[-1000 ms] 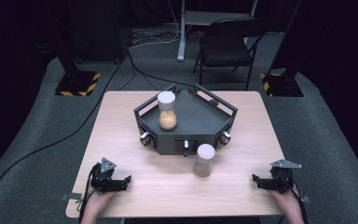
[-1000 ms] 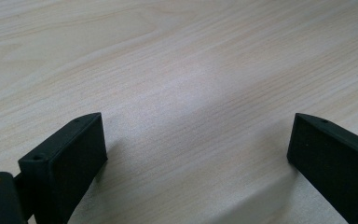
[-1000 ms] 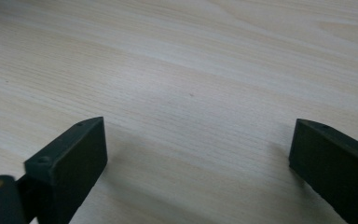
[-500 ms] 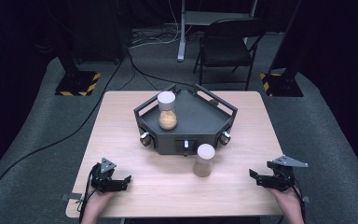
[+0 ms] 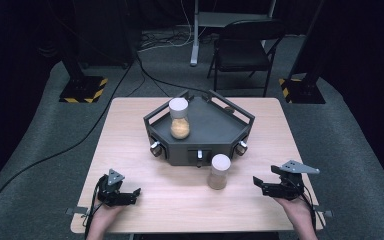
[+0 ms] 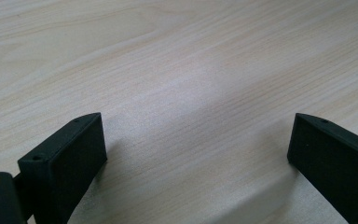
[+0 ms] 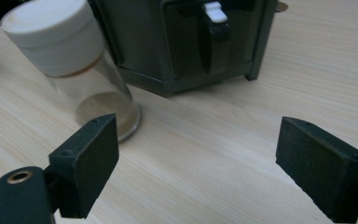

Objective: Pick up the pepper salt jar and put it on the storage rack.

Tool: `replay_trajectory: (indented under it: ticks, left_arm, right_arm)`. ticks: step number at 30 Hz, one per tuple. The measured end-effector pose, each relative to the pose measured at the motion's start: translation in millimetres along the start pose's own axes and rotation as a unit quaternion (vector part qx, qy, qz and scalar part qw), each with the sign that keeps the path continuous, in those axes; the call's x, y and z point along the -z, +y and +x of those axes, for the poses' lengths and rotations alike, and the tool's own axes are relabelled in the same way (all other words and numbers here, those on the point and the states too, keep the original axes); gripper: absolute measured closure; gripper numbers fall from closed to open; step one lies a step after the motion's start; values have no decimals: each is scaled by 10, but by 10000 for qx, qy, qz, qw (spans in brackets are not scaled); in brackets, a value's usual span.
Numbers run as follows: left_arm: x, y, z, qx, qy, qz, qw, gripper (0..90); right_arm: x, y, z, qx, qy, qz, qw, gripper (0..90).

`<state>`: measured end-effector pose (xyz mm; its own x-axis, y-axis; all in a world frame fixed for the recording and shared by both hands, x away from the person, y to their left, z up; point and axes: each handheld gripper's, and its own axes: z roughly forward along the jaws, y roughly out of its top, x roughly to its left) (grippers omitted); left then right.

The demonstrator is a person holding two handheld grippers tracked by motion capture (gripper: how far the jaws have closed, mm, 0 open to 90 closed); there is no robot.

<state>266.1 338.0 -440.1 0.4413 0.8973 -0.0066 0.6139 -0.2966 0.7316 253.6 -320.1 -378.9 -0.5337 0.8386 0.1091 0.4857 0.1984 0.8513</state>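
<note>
Room: dark studio with grey carpet; a black chair point(image 5: 243, 50) stands beyond the far edge of the table, and yellow-and-black striped stand bases point(image 5: 82, 89) sit on the floor at far left and far right.
Surface: light wooden table point(image 5: 130, 130), its grain plain in both gripper views.
Left gripper point(image 5: 130, 194): near the front left corner of the table, held low by the person's left hand. In the left gripper view its two black jaws stand wide apart with bare wood between them; it is released and grips nothing.
Dark tray point(image 5: 215, 127): a dark grey, angular tray with raised walls, in the middle of the table toward the far side; knobs show on its front corners and a small white switch point(image 7: 214, 10) on its front face.
Jar in tray point(image 5: 179, 118): clear jar with a white lid and tan powder at the bottom, upright in the left part of the tray.
Jar on table point(image 5: 219, 171): a second white-lidded jar with tan powder, upright on the bare wood just in front of the tray's front wall, a little right of centre. In the right gripper view it stands beyond the left jaw, not between the jaws.
Right gripper point(image 5: 260, 183): near the front right of the table, raised a little off the wood, pointing left toward the jar on the table but apart from it. Its jaws have just been closing somewhat, yet they stand apart with only bare table between them; nothing is held.
</note>
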Motion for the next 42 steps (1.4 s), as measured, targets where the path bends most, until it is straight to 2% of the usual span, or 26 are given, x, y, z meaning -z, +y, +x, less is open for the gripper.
replay_trajectory:
  ticks: [12, 23, 38, 42]
  left_arm:
    - [-1, 1, 0, -3, -1, 2, 10000, 40]
    - [-6, 8, 4, -17, -15, 14, 10000, 32]
    - [-7, 10, 5, -20, -17, 16, 10000, 32]
    - [-9, 13, 8, -29, -25, 21, 10000, 30]
  right_arm:
    - [-213, 251, 257, 364, 321, 84, 9988, 119]
    - [-392, 420, 399, 640, 623, 188, 9958, 152]
    - [-688, 587, 573, 925, 726, 287, 9926, 205]
    - [-782, 619, 635, 1063, 666, 336, 9915, 257]
